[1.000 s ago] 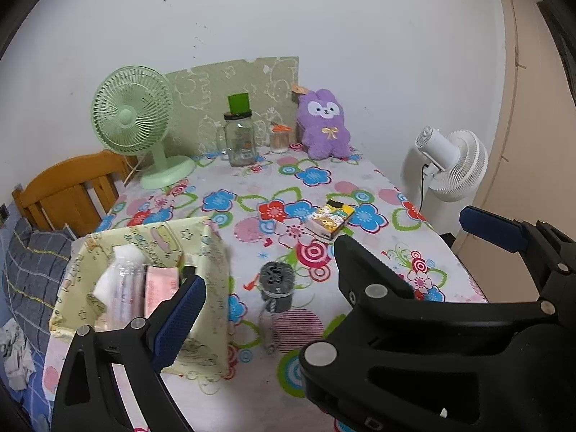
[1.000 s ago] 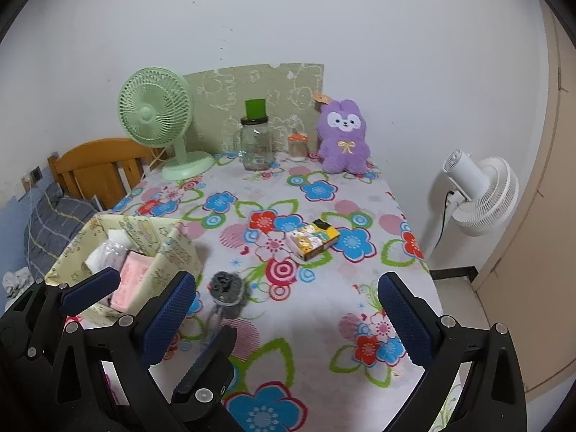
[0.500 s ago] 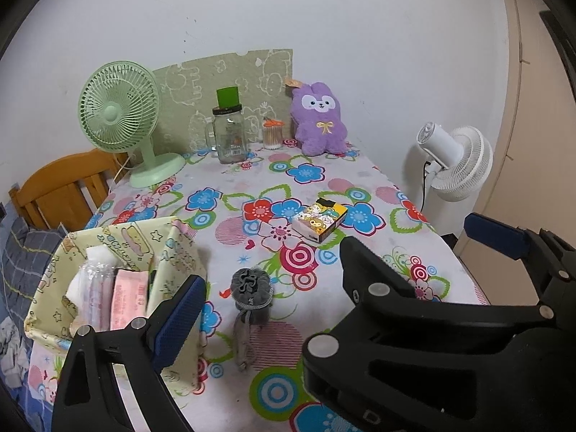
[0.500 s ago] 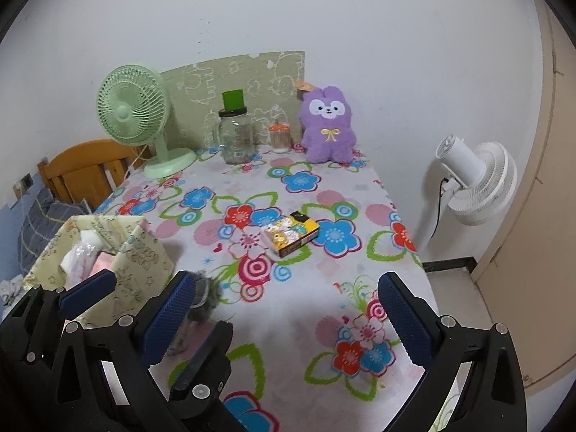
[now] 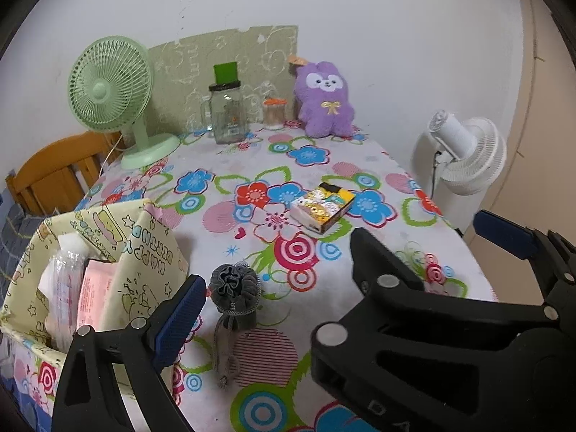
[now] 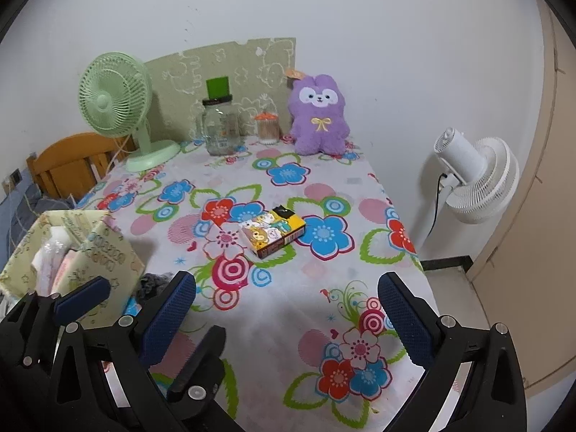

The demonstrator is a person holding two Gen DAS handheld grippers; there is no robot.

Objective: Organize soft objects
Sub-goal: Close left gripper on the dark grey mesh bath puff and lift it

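Observation:
A grey drawstring pouch [image 5: 235,297] stands on the flowered tablecloth [image 5: 324,165], just right of a pale yellow fabric box [image 5: 144,252] holding pink and white packets. A purple plush bunny [image 5: 324,99] sits at the table's far edge against the wall; it also shows in the right wrist view [image 6: 318,115]. My left gripper [image 5: 334,273] is open and empty, its left finger close to the pouch. My right gripper [image 6: 288,309] is open and empty above the table's near right part. In the right wrist view the pouch [image 6: 154,282] is mostly hidden behind the left finger.
A small cartoon-printed carton [image 5: 322,207] lies mid-table. A green desk fan [image 5: 115,93], a glass jar with a green lid [image 5: 226,108] and a small jar [image 5: 273,113] stand at the back. A white floor fan [image 5: 464,151] is right of the table, a wooden chair [image 5: 54,172] left.
Both grippers have drawn back and drifted right, so the box and pouch sit further left and lower in both views. Nothing on the table has been moved.

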